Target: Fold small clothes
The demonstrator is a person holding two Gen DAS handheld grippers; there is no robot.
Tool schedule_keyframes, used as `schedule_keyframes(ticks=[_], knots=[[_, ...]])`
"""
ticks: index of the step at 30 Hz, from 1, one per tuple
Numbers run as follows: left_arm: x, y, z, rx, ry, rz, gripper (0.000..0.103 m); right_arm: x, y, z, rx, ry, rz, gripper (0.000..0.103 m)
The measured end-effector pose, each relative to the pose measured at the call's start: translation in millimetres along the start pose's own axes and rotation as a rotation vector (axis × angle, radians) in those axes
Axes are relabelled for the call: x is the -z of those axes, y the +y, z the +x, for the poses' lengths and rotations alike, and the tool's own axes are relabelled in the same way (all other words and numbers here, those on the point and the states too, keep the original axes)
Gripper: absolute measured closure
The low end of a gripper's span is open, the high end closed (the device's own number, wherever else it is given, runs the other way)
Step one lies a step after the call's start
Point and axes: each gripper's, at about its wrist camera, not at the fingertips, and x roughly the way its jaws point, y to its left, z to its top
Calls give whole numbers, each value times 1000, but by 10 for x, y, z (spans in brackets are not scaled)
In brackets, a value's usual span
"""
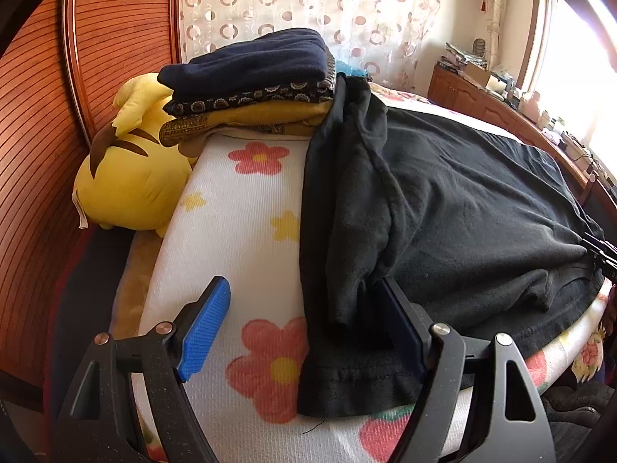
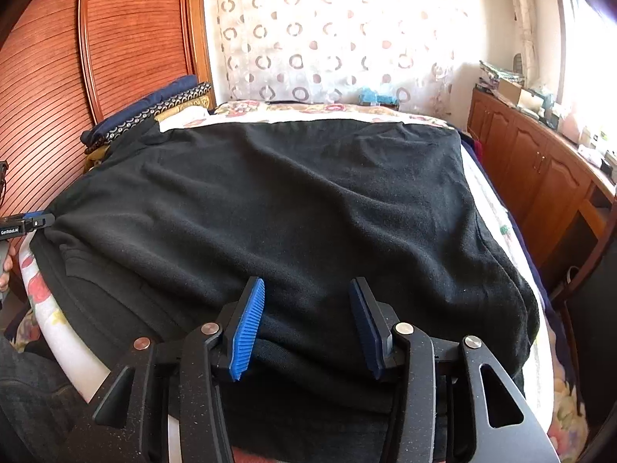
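Note:
A black garment (image 2: pixel 300 200) lies spread across the flowered bed cover (image 1: pixel 239 231); in the left wrist view it (image 1: pixel 462 200) shows a bunched sleeve at its left edge. My left gripper (image 1: pixel 304 301) is open, its right finger (image 1: pixel 401 328) touching the sleeve's hem, its left finger (image 1: pixel 204 328) over bare cover. It also shows in the right wrist view (image 2: pixel 34 222) at the garment's left edge. My right gripper (image 2: pixel 306 301) is open and empty, low over the garment's near edge. Its tip shows in the left wrist view (image 1: pixel 601 250).
A stack of folded clothes (image 1: pixel 262 85) sits at the head of the bed beside a yellow plush toy (image 1: pixel 127 185). A wooden wardrobe (image 2: pixel 58 77) stands left, a wooden cabinet (image 2: pixel 540 177) with clutter runs along the right under a bright window.

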Motion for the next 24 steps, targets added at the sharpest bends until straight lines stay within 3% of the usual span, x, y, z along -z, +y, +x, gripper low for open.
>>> schedule_keyframes(ticks=[8,14,21,24], knots=[[10,-33,-14,49,-5,4,26,59,20,-21,-1,-32,16,53],[7,-61,-37,91,-6,-2,46,57,58,-27,12,-33,-7,52],[3,-95,-38,110,-1,-1,51,56,72,-24,14,-33,-15,51],[4,-129,-39,116,1,7,57,53,71,-22,15,-31,-17,49]])
